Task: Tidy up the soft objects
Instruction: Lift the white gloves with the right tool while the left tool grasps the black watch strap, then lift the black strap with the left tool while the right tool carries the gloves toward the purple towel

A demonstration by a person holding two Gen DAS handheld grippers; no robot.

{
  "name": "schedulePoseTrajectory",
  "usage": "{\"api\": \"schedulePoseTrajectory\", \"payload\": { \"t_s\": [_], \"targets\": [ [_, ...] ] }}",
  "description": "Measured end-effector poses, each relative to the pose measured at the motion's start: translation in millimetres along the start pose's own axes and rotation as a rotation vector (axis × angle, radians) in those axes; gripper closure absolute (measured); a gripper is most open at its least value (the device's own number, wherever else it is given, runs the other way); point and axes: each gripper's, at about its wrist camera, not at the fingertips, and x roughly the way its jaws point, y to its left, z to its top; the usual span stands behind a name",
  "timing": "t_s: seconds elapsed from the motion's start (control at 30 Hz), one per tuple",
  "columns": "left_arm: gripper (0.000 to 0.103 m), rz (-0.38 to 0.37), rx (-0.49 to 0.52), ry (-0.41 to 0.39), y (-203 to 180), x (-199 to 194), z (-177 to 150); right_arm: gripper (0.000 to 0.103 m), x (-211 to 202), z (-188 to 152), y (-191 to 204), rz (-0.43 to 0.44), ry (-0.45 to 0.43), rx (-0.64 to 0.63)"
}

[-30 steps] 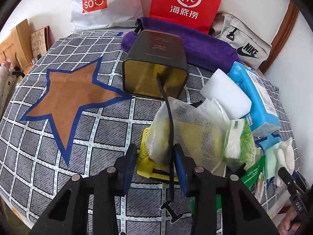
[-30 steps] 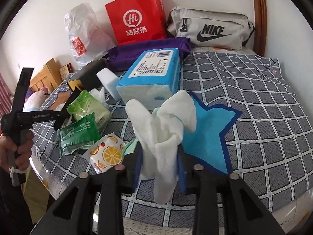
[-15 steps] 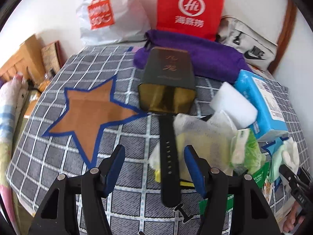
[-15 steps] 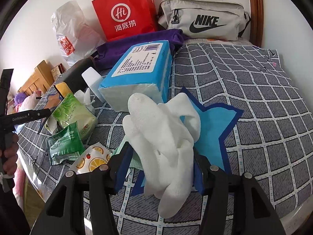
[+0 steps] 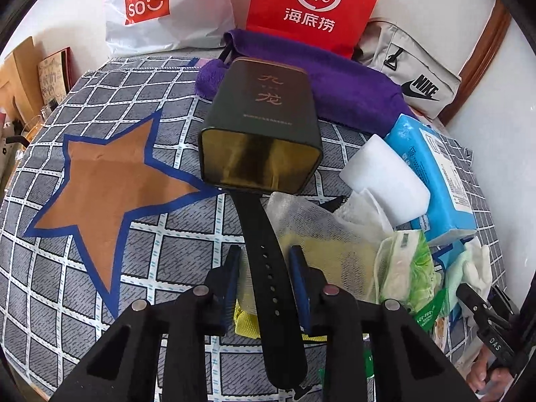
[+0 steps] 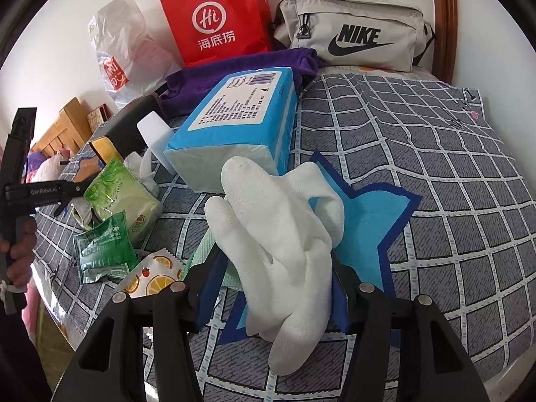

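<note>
My left gripper [image 5: 264, 279] has its jaws on the two edges of a black perforated strap [image 5: 268, 268], which runs up to the open mouth of a dark tin box [image 5: 264, 134] lying on its side. A mesh bag with yellow cloth [image 5: 321, 244] lies just right of it. My right gripper [image 6: 271, 288] is open wide around a bunch of white socks [image 6: 278, 234], which lies loose over a mint cloth [image 6: 207, 251] and the blue star [image 6: 375, 214]; the jaws stand apart from the socks.
A blue tissue pack [image 6: 234, 117], a white foam block [image 5: 385, 181], green wipe packs [image 6: 117, 197] and snack sachets [image 6: 154, 274] crowd the bed's middle. A purple towel [image 5: 335, 80], a red bag [image 5: 311, 6], a Miniso bag [image 5: 150, 6] and a Nike pouch [image 6: 351, 40] line the wall.
My left gripper let the strap turn flat, opened, then closed in on its edges. My right gripper opened and let the socks slump down.
</note>
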Motion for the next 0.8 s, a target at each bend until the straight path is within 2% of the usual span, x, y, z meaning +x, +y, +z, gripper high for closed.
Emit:
{"api": "schedulePoseTrajectory", "payload": {
  "t_s": [0.2,0.3,0.47,0.63,0.73,0.8],
  "targets": [
    [0.066,0.008,-0.022,0.021,13,-4,-3,0.049,3,4,1,-0.020,0.021,-0.023],
    [0.049,0.034,-0.038,0.005,24,-11,-5,0.049,3,7,2,-0.032,0.031,-0.029],
    [0.049,0.026,-0.048,-0.003,41,-16,-4,0.049,5,7,3,-0.052,0.046,-0.033],
    [0.050,-0.035,-0.075,-0.031,49,-25,-2,0.049,3,7,7,-0.074,0.057,-0.047],
    [0.050,-0.002,-0.088,-0.045,57,-27,0,0.049,1,7,9,-0.087,0.064,-0.056],
    [0.054,0.020,-0.082,-0.043,60,-24,1,0.049,1,7,10,-0.098,0.068,-0.060]
  ]
}}
